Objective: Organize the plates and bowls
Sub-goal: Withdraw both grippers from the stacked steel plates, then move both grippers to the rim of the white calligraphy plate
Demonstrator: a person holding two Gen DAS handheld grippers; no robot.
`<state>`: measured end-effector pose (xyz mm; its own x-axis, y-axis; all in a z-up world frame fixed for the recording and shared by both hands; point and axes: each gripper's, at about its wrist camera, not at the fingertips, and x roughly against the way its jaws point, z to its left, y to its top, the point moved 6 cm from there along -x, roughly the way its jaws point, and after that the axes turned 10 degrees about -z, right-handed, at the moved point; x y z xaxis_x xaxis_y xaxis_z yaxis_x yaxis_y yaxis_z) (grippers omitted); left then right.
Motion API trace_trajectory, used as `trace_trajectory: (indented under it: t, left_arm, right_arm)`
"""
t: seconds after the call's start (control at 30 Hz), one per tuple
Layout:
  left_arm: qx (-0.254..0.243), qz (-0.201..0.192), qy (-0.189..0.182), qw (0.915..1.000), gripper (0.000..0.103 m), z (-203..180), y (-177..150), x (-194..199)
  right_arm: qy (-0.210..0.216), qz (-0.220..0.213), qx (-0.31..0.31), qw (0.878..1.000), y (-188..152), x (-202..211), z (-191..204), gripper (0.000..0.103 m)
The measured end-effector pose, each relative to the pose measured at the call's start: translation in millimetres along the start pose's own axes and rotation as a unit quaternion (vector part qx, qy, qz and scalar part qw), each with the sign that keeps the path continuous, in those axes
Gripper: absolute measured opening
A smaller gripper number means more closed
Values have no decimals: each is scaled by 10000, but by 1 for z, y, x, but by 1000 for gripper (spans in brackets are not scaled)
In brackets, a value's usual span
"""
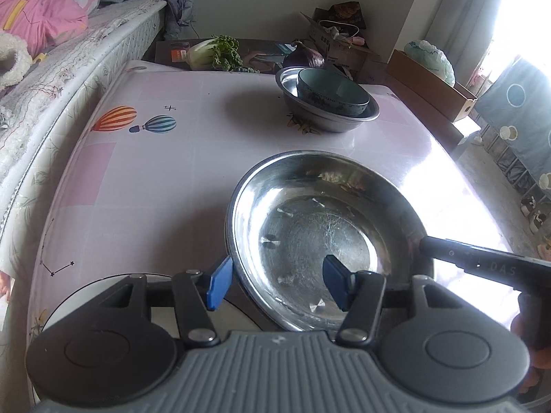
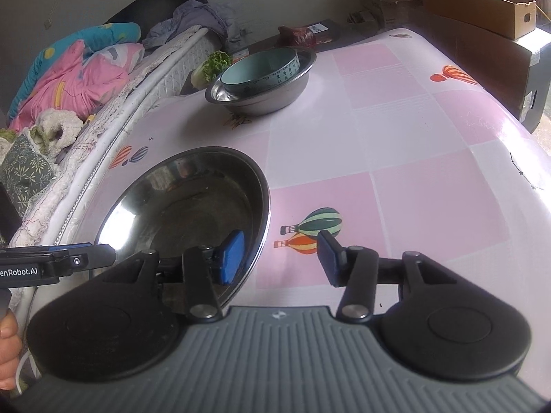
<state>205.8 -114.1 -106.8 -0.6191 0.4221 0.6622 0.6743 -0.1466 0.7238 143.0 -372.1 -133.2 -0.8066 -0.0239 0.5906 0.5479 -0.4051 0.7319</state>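
A large empty steel bowl (image 1: pixel 327 234) (image 2: pixel 193 206) sits on the pink balloon-print table (image 1: pixel 155 179) close to both grippers. My left gripper (image 1: pixel 277 284) is open and straddles the bowl's near rim, one blue pad outside and one inside, neither pressing on it. My right gripper (image 2: pixel 280 258) is also open across the opposite rim, its left pad inside the bowl and its right pad over the tabletop. Farther back a second steel bowl (image 1: pixel 330 117) (image 2: pixel 265 93) holds a teal ceramic bowl (image 1: pixel 332 91) (image 2: pixel 260 65).
A bed with pink bedding (image 1: pixel 41 13) runs along the table's left side. Leafy greens (image 1: pixel 217 51) and a purple cabbage (image 1: pixel 304 56) lie beyond the far edge. Cardboard boxes (image 1: pixel 430 82) stand at the right. A pale round rim (image 1: pixel 69 292) shows under my left gripper.
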Motion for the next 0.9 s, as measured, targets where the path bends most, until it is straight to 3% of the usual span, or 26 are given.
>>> trace_trajectory:
  t: [0.47, 0.9]
  left_arm:
    - [-187, -110, 273, 9994, 74, -10, 0, 18]
    - [-171, -155, 446, 9987, 77, -7, -11, 41]
  right_arm:
    - [113, -145, -264, 9995, -7, 40, -3, 54]
    - [273, -265, -219, 9990, -16, 75, 12, 59]
